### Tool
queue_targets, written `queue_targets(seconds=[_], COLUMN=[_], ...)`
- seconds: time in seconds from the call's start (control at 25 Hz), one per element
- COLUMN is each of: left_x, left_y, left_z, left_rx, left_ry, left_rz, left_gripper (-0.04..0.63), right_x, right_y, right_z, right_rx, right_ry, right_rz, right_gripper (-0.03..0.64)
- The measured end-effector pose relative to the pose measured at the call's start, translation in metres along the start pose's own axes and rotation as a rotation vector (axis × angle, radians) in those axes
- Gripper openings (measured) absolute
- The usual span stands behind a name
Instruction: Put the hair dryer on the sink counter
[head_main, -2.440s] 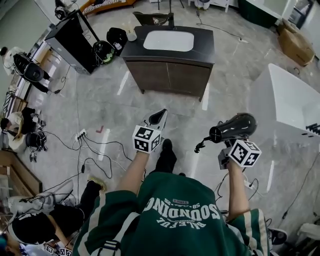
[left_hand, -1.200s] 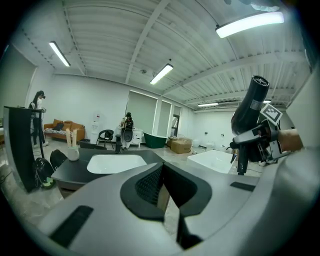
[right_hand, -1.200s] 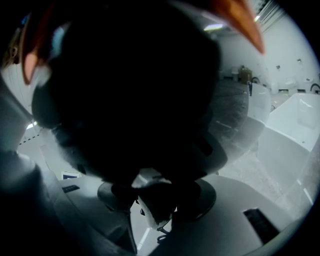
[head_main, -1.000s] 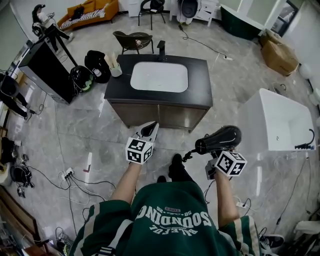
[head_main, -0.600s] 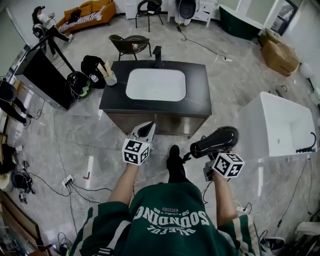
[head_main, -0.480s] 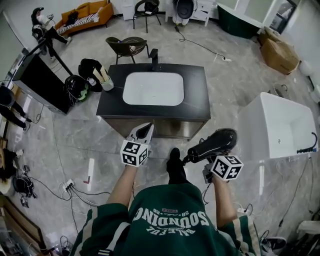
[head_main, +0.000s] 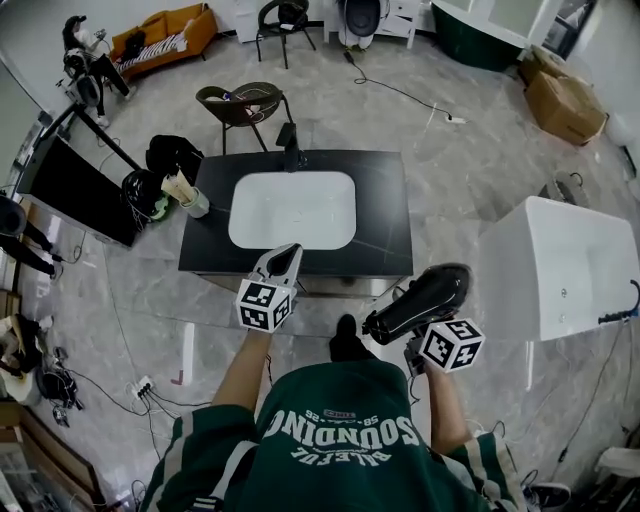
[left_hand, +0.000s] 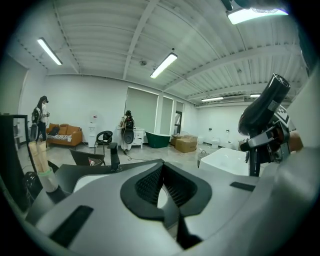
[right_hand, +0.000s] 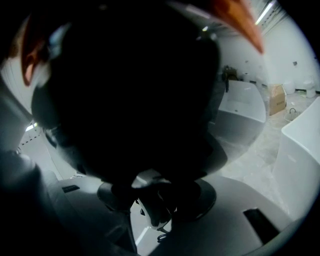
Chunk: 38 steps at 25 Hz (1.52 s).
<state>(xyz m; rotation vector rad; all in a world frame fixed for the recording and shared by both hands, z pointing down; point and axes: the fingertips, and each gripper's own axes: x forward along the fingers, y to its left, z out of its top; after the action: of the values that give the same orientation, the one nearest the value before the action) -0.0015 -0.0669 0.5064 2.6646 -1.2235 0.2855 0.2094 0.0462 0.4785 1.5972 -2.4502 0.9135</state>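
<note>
Dark sink counter (head_main: 381, 214) sits at frame center on a grey marble floor (head_main: 470, 160). At lower right, the right gripper (head_main: 412, 338) clamps the hair dryer (head_main: 422, 299) below the counter's edge. The left gripper (head_main: 283, 262) has its jaws closed and empty.

Big open-plan studio or showrm, bathrm fixtures staged in the middle: freestanding sink counter (head_main: 395, 215), white bathtub (head_main: 560, 260) & green tub (head_main: 480, 25) share one polished stone floor (head_main: 470, 160) w/ orange sofa (head_main: 160, 30), cardboard box (head_main: 565, 100), power strip (head_main: 141, 386), under ceiling strip lights (left_hand: 163, 65).
</note>
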Motion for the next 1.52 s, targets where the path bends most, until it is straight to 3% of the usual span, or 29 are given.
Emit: queue_targets(seconds=[0.28, 0.68, 1.52], left_x=[0.067, 0.110, 0.152], left_y=[0.005, 0.029, 0.085], left_z=[0.026, 0.041, 0.058], left_rx=[0.026, 0.080, 0.028], left_ry=[0.036, 0.065, -0.012], left_rz=[0.002, -0.005, -0.063], left_gripper=[0.011, 0.011, 0.012], right_x=[0.025, 0.069, 0.144], right_y=[-0.043, -0.074, -0.060], right_z=[0.044, 0.070, 0.124], right_rx=[-0.015, 0.020, -0.086], right_ry=[0.015, -0.018, 0.027], right_rz=[0.022, 0.045, -0.039], right_gripper=[0.201, 0.201, 0.201])
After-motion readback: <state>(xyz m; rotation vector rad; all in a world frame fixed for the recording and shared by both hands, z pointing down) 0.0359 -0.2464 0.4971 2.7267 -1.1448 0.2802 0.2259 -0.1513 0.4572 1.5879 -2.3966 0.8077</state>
